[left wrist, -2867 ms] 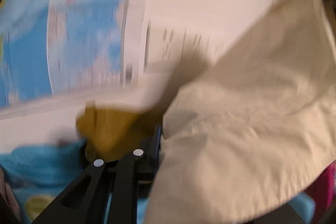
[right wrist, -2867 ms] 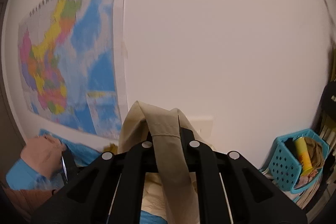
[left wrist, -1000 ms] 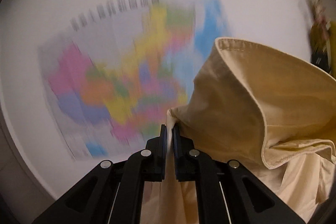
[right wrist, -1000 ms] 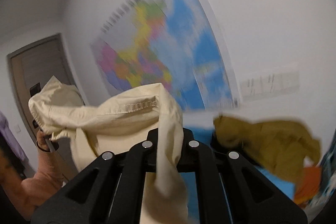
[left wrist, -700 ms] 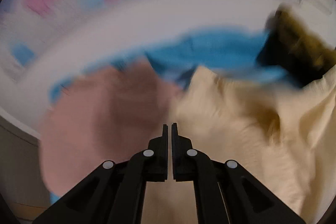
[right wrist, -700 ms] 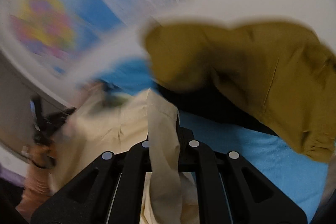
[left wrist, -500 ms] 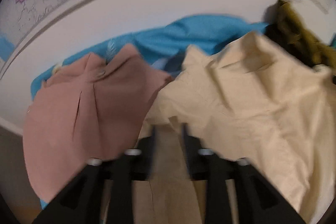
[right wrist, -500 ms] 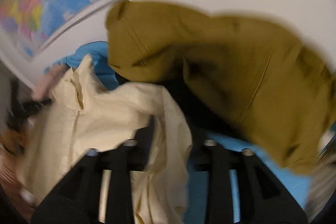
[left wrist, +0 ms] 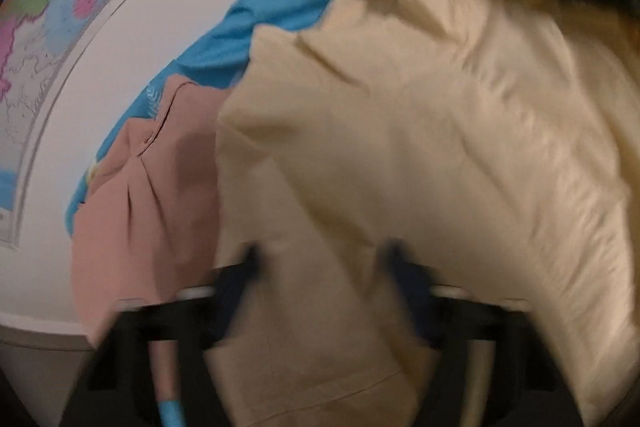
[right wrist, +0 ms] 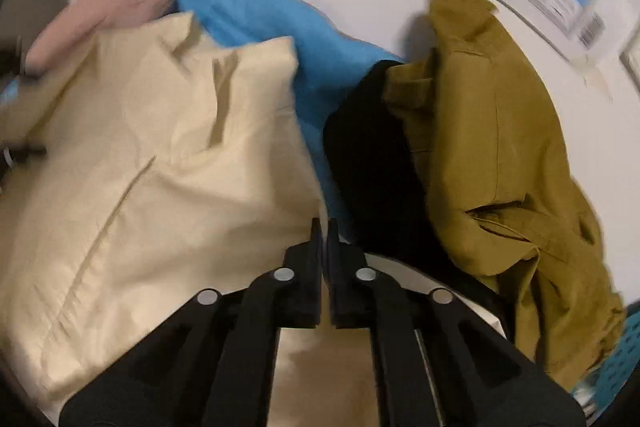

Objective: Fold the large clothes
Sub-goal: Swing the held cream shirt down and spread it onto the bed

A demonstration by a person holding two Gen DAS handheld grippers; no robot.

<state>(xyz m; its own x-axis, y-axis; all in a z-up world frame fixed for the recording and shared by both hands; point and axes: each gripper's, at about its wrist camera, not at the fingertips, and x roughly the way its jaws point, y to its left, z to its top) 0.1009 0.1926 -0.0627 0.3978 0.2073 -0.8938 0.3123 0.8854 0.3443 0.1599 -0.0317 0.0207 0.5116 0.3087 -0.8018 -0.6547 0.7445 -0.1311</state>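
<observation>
A large cream garment lies spread on a blue sheet; it also shows in the right wrist view. My left gripper is open, its blurred fingers wide apart with cream cloth draped between and over them. My right gripper is shut, its tips at the garment's right edge; I cannot tell whether any cloth is pinched between them.
A pink garment lies left of the cream one. An olive jacket over something black lies at the right on the blue sheet. A white wall with a map stands behind. A turquoise basket is at the far right.
Both grippers swung the cream garment down from the air onto the blue sheet. My left gripper has opened and let go of the cloth. The cloth no longer drapes over my right gripper.
</observation>
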